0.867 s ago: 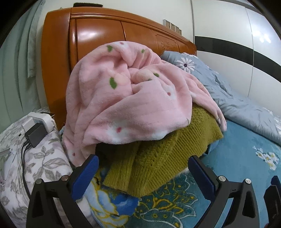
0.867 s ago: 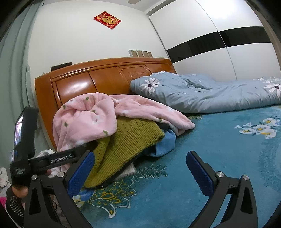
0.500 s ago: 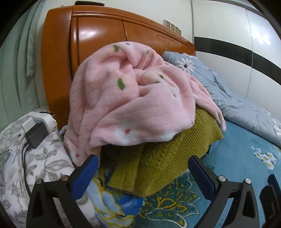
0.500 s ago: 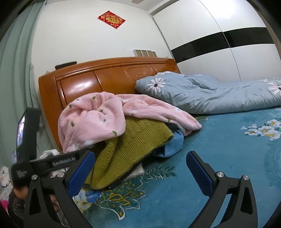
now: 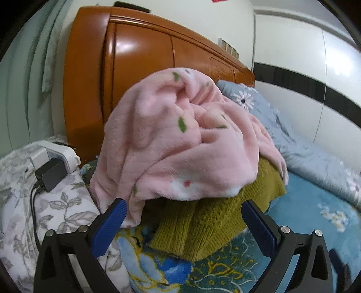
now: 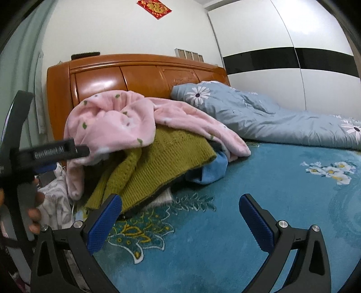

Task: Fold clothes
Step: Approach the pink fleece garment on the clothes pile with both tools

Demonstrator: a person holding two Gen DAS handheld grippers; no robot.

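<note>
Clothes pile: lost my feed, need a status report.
Left gripper open, right gripper open, both empty. Pink fleece tops olive sweater, unfolded. Nothing in the way.

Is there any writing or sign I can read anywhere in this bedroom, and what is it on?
"GenRobot.AI": white lettering on the black bar of the left tool, seen from the right wrist view; blurred, so the reading is not certain.
Gold characters on the red wall decoration: too small and blurred to read.
Nothing readable on the white charger box, the clothes or the bedding.
</note>
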